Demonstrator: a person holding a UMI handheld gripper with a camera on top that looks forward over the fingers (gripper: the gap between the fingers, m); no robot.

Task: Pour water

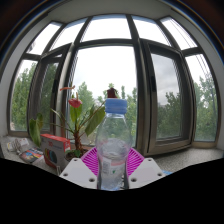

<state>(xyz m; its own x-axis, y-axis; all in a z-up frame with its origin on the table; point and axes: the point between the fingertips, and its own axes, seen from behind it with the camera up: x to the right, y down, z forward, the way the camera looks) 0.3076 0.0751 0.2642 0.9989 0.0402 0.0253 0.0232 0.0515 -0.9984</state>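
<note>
pinching the clear plastic water bottle with blue cap (114,140) mid-body, gripper (112,170) pressed on it: thin, crushable, slippery wall, so grip gently.

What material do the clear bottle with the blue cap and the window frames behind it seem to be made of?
The clear bottle between the gripper fingers looks like thin, glossy plastic: see-through, with ribbed walls. Its blue cap looks like opaque plastic. The dark window frames may be painted metal or plastic; it cannot be told.
</note>
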